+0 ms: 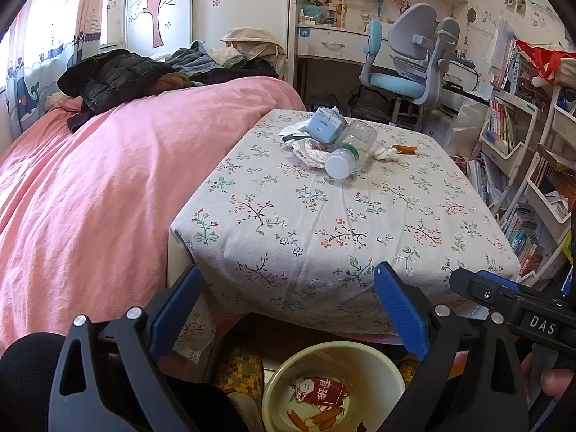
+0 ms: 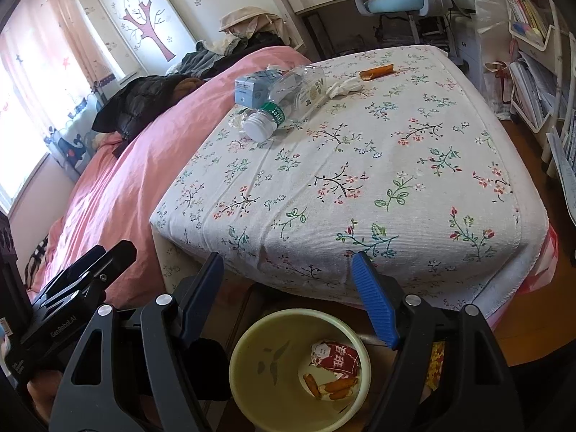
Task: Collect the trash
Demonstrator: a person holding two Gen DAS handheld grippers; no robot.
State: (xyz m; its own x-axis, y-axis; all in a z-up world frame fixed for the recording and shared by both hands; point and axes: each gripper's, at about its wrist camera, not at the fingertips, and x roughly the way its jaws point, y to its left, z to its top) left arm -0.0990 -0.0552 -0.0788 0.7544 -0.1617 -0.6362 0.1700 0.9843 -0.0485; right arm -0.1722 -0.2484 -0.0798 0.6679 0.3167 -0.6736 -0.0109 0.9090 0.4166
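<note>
Beside a pink bed [image 1: 108,165], the floral-clothed table [image 1: 324,223] bears trash.

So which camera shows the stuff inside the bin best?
The right wrist view. It looks almost straight into the bin, so the red wrapper and orange bits show clearly. In the left wrist view the bin sits lower, partly cut off.

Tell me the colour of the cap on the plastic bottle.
White cap, with a green label band behind it; clearest in the right wrist view.
</note>
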